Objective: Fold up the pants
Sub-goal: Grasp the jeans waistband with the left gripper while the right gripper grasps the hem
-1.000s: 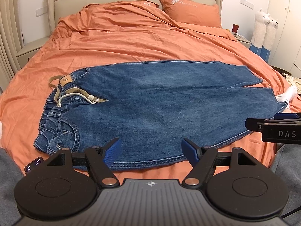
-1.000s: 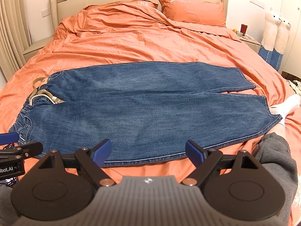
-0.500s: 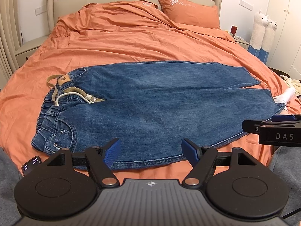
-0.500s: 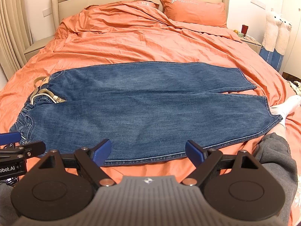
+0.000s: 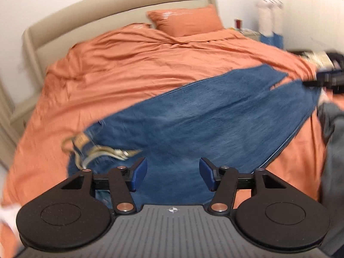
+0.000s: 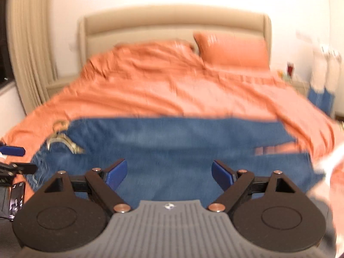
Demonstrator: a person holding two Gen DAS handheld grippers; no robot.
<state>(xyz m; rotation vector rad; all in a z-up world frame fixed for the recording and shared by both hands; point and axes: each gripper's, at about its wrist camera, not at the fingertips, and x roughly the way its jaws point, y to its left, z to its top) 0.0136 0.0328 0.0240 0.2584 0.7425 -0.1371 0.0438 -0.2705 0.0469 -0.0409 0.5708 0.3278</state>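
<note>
The pants [image 5: 215, 129] lie flat on the orange bed [image 5: 129, 75], long axis across your view; waistband and belt [image 5: 103, 152] sit nearest your left gripper [image 5: 173, 177], hems toward your right gripper [image 6: 168, 175]; left jaws have just been closing with nothing between them; right jaws stand wide and empty; a pillow [image 5: 187, 19] lies well beyond; nothing blocks the near edge.

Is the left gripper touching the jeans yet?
Cannot tell. In the blurred left wrist view the left gripper has open jaws with nothing pinched between them, the jeans lying behind, but no clear gap or contact shows.
</note>
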